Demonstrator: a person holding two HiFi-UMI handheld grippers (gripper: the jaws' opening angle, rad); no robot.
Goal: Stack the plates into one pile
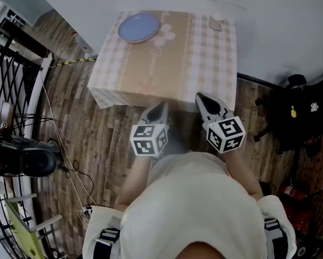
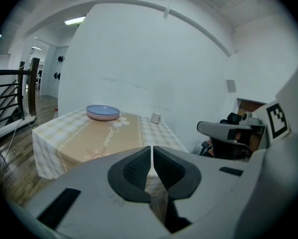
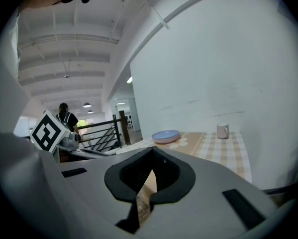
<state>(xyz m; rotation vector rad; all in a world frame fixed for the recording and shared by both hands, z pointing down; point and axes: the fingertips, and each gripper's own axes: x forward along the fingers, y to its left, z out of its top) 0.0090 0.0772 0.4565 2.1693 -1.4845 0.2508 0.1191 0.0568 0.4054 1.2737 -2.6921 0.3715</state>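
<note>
plates (image 1: 139, 27) sit already piled at the table's (image 1: 166, 69) far left corner, well apart from left gripper (image 1: 162, 107) and right gripper (image 1: 200, 97), both jaws closed on nothing, so best keep clear of the pile.

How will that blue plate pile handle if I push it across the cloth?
The plate pile looks rigid and smooth, so it would probably slide as one, though the top plate might skate off the one beneath. The tablecloth hangs loose over the edges, so it may bunch or drag along.
</note>
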